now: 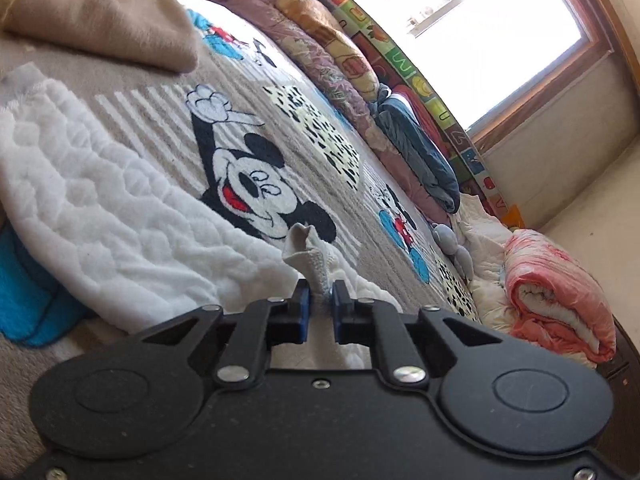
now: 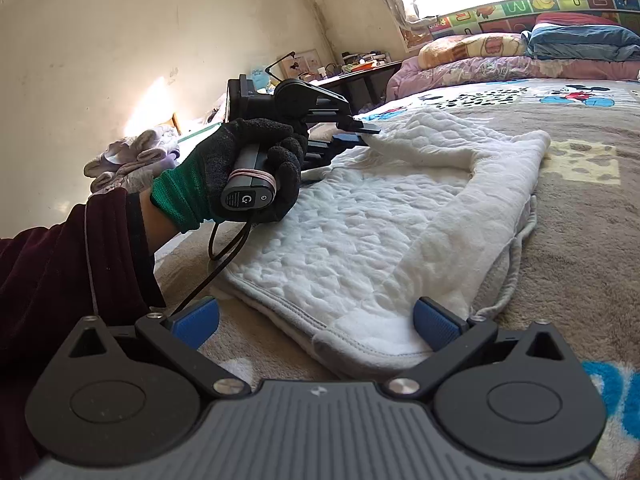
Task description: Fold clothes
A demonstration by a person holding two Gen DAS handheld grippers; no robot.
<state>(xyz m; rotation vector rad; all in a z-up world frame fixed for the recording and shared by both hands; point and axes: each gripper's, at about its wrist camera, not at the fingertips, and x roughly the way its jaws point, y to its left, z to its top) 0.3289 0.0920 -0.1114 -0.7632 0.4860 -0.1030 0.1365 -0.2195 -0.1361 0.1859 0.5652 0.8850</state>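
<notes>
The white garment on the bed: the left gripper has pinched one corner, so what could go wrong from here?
1. The left gripper holds only a thin bunch of the white garment; a pull may make it slip out.
2. The right gripper is open, so the near hem is free and may drag, folding crookedly.
3. The cord hanging from the left hand lies near the garment and could snag.

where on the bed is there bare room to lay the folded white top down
Free: the cartoon blanket right of the white garment, and the stretch between it and the beige cloth. Crowded: the far edge, stacked with folded quilts.
</notes>
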